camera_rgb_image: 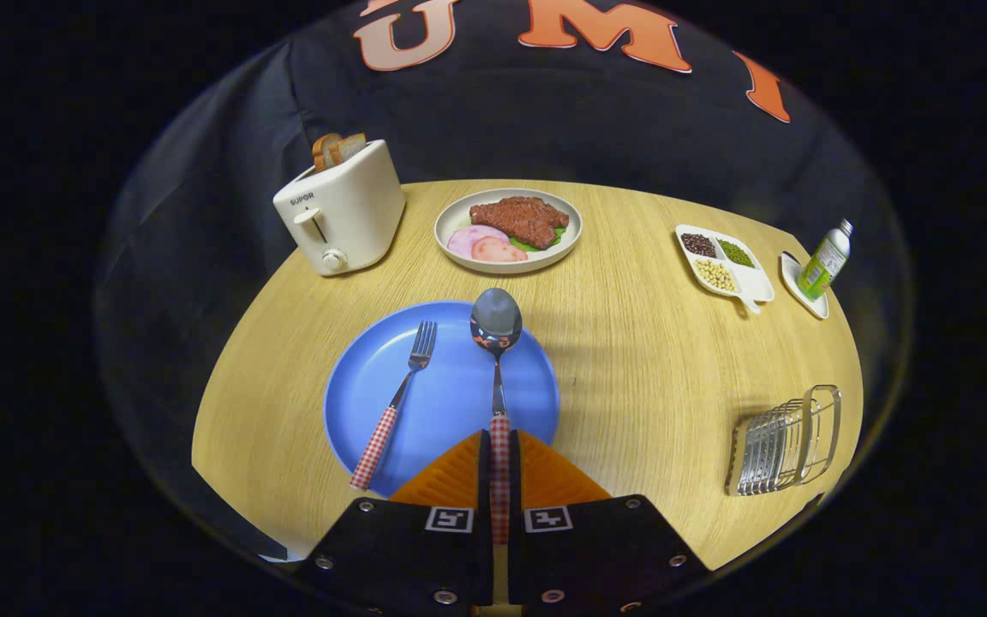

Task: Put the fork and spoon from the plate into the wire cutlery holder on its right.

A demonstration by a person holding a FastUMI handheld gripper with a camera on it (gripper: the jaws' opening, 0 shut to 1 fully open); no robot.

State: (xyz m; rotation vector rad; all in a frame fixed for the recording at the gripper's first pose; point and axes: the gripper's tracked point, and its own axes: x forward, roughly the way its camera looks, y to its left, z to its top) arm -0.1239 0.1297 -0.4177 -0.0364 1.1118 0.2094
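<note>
Table (pixel 631 343) carries our blue plate (pixel 451 411) with the fork (pixel 395 403); wire cutlery holder (pixel 785 441) waits right. Our tool (pixel 500 454) clenches the spoon (pixel 498 360) handle; we should keep it level, then tip it in handle-first.

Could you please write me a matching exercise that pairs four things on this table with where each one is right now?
Column one:
1. silver spoon with a red-checked handle
2. silver fork with a red-checked handle
3. silver wire cutlery holder
4. white toaster holding bread slices

Column two:
a. lying on the round blue plate, left of the fingers
b. on the far left of the wooden table, beside the plate of meat
c. handle clamped by the gripper
d. on the table, right of the blue plate

Pairs: 1-c, 2-a, 3-d, 4-b
</note>
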